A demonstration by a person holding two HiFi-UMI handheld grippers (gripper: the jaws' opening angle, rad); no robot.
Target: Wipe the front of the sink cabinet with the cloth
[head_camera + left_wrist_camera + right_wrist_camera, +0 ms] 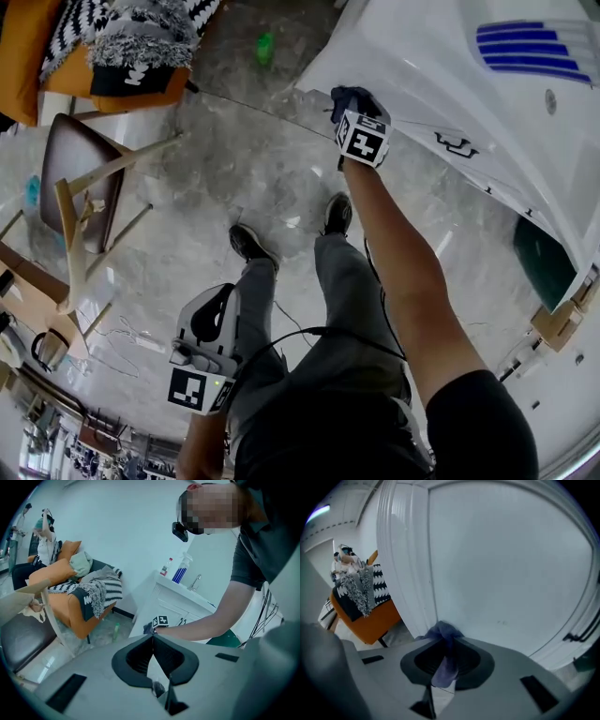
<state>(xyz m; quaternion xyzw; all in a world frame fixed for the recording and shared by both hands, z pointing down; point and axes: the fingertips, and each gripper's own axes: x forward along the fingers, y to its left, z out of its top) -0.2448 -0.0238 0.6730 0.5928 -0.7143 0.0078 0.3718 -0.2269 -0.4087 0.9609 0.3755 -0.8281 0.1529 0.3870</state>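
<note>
Overhead, from the head view, the right tongs [354,111] are stretched out at arm's length against the smooth white front of the sink cabinet [422,75], with a dark blue cloth [348,96] bunched at their tip and touching the panel. Thin black handles [456,144] sit on the cabinet doors further along. The left tongs [208,328] hang low beside the person's leg, well apart from the cabinet, above a glossy grey marbled floor [216,159]. A wooden-framed chair [80,178] with a dark seat stands to the left, and near it an orange armchair [122,80] is piled with black-and-white zigzag fabric. A small green bottle [266,47] lies on the floor between the armchair and the cabinet. Next, the left gripper view shows the left tongs clenched tip to tip with nothing between them. Beyond them the cabinet's panelled doors show, and on top stand a metal tap [196,581], a spray bottle [181,569] with blue striping and a small red-capped bottle [165,567]. Lastly, the right gripper view shows the right tongs pinched on the cloth. It is soft, bluish-purple and crumpled, its top fold pressed to the flat white panel just beside a ribbed vertical moulding [401,559], and a limp tail droops between the tongs.
</note>
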